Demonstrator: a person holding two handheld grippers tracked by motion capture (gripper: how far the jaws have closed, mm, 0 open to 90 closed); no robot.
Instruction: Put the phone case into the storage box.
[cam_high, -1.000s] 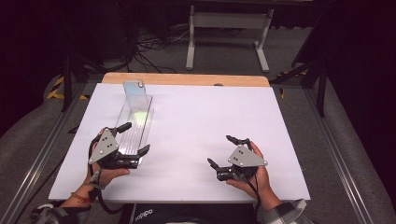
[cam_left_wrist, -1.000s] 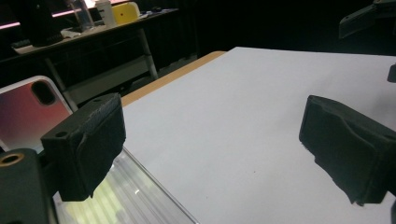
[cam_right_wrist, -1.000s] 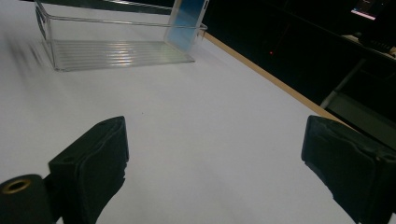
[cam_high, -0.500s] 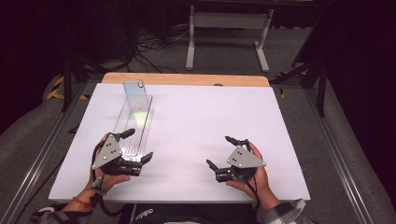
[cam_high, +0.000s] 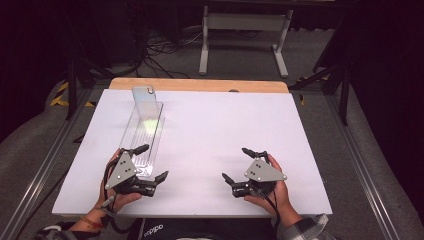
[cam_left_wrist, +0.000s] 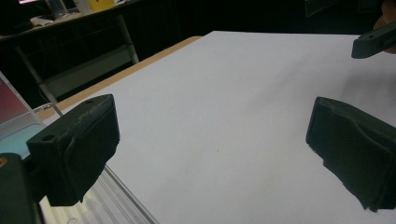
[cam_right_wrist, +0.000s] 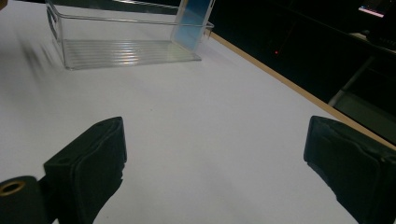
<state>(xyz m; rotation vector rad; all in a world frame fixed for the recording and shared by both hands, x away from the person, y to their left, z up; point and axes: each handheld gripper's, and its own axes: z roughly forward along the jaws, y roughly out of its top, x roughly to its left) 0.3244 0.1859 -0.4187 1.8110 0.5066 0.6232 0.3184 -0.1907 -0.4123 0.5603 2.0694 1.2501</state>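
A long clear plastic bin (cam_high: 142, 135) lies on the left of the white table (cam_high: 225, 125), running away from me. A pale blue flat panel (cam_high: 145, 100) stands tilted at its far end. My left gripper (cam_high: 152, 162) is open at the bin's near end, its left jaw over the bin's near right corner. In the left gripper view the bin's ribbed floor (cam_left_wrist: 105, 203) lies under the left jaw, and my left gripper (cam_left_wrist: 210, 154) has bare table between its jaws. My right gripper (cam_high: 236, 163) is open near the front right, holding nothing. The right gripper view shows the bin (cam_right_wrist: 126, 44) and the panel (cam_right_wrist: 194, 21) beyond my right gripper (cam_right_wrist: 215, 163).
A wooden strip (cam_high: 200, 85) borders the table's far edge. Behind it stand a metal frame (cam_high: 242, 30) and cables on the floor. One jaw of the right gripper (cam_left_wrist: 373, 39) pokes into the left gripper view at the top right.
My left gripper has drawn back from over the bin's near end toward the table's front edge. The right gripper has hardly moved. Both stayed open.
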